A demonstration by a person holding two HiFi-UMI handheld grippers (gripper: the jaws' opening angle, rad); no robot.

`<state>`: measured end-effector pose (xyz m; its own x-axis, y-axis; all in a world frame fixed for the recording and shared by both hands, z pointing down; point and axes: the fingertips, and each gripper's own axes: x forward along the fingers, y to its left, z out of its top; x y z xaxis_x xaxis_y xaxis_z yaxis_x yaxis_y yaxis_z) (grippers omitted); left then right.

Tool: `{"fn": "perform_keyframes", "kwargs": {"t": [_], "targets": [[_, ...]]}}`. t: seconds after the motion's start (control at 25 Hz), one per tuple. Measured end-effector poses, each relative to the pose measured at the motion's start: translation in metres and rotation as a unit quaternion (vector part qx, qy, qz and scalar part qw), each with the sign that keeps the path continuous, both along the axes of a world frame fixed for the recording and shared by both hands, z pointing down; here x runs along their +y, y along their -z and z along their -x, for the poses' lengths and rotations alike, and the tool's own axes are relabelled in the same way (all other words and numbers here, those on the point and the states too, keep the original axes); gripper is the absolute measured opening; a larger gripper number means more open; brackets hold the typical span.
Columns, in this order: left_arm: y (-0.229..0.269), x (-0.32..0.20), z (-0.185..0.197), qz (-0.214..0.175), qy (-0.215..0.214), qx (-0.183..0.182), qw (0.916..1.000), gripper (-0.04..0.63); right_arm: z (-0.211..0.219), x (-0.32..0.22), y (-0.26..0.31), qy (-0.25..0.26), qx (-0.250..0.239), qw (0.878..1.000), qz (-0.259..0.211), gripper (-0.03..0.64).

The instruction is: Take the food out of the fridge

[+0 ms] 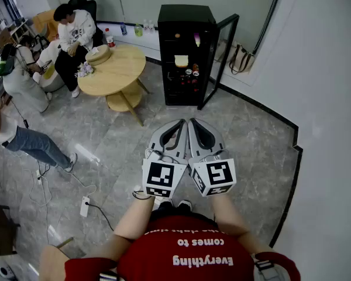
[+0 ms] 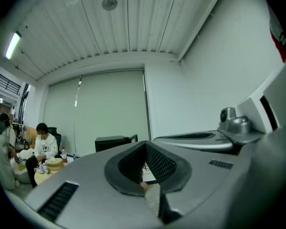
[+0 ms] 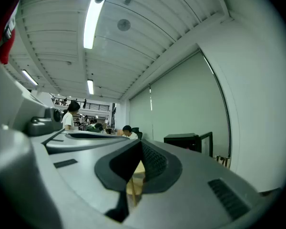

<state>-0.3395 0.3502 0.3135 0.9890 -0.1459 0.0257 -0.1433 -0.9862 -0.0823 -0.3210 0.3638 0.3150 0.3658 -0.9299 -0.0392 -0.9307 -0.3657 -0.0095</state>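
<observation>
A black fridge [image 1: 184, 54] stands against the far wall with its glass door [image 1: 221, 57] swung open to the right. On its shelves I see a pale yellow food item [image 1: 181, 60] and, below it, several small cans [image 1: 190, 72]. My left gripper [image 1: 176, 125] and right gripper [image 1: 196, 124] are held side by side in front of my chest, level, well short of the fridge. Both have their jaws together with nothing between them. The fridge shows small and distant in the left gripper view [image 2: 115, 142] and the right gripper view [image 3: 185, 142].
A round wooden table [image 1: 114, 69] stands left of the fridge, with people seated and standing around it. A power strip [image 1: 85, 205] and its cables lie on the grey tile floor at the left. Bags [image 1: 240, 60] lean on the wall right of the fridge door.
</observation>
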Motion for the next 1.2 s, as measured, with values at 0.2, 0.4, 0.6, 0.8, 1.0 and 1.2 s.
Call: {"fn": "perform_keyframes", "kwargs": {"t": [0.2,0.4,0.6,0.8,1.0,1.2], "targets": [[-0.008,0.007,0.015,0.001,0.011,0.004,0.9999,0.002,0.015,0.007,-0.008,0.011,0.009,1.000,-0.002,0.011],[-0.017,0.017,0.023,0.002,0.016,0.010,0.9998,0.002,0.023,0.017,-0.019,0.020,0.004,1.000,-0.003,0.011],[-0.016,0.019,0.005,0.009,0.003,0.008,0.9999,0.002,0.005,0.018,-0.019,0.008,-0.001,1.000,-0.010,0.011],[-0.024,0.010,-0.021,0.011,-0.013,0.004,0.9998,0.002,-0.022,0.009,-0.028,-0.011,0.000,1.000,0.000,0.011],[-0.026,-0.015,-0.062,0.016,-0.031,0.003,0.9994,0.002,-0.063,-0.014,-0.030,-0.031,0.000,1.000,0.005,0.011],[-0.022,-0.066,-0.110,0.018,-0.036,0.011,0.9991,0.002,-0.110,-0.065,-0.025,-0.037,0.013,0.999,0.007,0.011]]}}
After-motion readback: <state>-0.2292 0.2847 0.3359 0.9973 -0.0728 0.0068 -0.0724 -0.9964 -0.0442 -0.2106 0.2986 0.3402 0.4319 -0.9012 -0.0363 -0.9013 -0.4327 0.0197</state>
